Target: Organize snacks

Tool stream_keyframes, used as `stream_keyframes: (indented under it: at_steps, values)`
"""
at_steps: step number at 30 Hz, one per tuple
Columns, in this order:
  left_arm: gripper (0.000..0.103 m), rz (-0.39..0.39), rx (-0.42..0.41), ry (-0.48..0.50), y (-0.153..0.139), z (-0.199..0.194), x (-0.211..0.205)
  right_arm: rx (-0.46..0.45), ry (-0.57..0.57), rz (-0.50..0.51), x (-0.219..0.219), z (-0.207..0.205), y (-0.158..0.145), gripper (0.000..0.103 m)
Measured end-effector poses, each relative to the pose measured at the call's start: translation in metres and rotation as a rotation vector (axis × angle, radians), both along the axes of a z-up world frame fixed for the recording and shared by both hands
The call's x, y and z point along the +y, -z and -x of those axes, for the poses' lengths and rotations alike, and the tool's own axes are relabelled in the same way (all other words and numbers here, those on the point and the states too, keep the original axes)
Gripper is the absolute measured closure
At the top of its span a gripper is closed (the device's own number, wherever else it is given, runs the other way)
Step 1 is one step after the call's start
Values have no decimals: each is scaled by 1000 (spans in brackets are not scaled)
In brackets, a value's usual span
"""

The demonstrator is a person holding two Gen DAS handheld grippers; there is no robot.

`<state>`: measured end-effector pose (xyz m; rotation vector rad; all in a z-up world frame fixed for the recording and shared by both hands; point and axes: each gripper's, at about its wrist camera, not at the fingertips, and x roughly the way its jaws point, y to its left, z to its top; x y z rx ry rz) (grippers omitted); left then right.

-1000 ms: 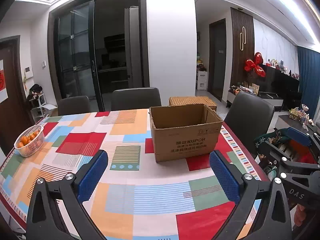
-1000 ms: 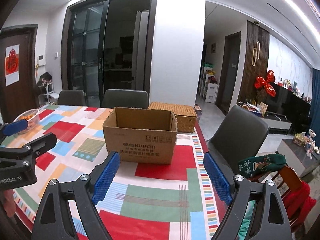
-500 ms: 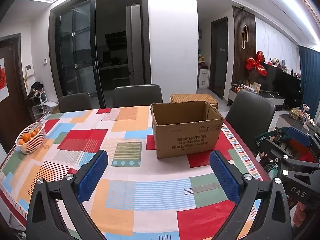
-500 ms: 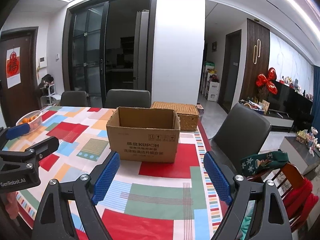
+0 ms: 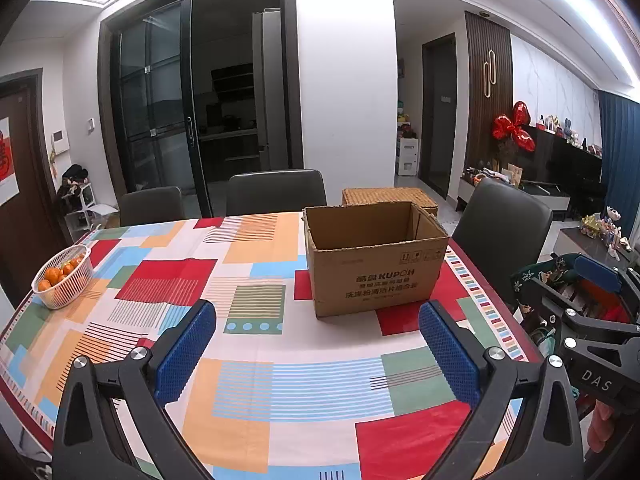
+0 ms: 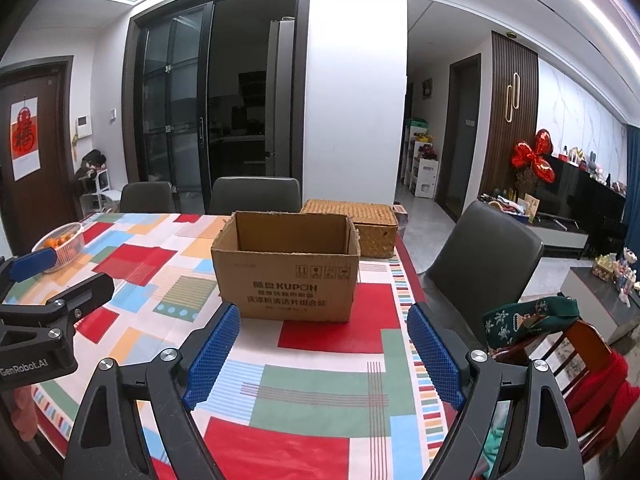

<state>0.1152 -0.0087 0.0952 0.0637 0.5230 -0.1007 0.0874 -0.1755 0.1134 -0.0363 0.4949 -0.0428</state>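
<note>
Snacks are not to be seen in either view, so the step in hand is judged to be a search for the first item. An open cardboard box stands upright on the tabletop, toward its right side, and looks empty as far as its inside can be seen; it is the likely container. A white basket of oranges sits well apart at the left edge, and a wicker chest is seen behind the box, beyond the tabletop.

To do the step well, the box should be left square and untouched until something is carried to it, and the item should be lowered in from above so that the thin walls are not caught.

Jaws of the left gripper are held wide apart above the patterned cloth, with nothing between them and nothing touched. Jaws of the right gripper are likewise spread wide, empty, and aimed at the box front, which is near but not reached.
</note>
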Motion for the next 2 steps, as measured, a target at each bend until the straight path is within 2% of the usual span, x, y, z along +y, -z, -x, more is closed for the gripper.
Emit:
stream_keyframes:
  at_steps: [2]
  values:
    - [0,1,1,-5,0,0,0,2,1,3,0,0,0,17]
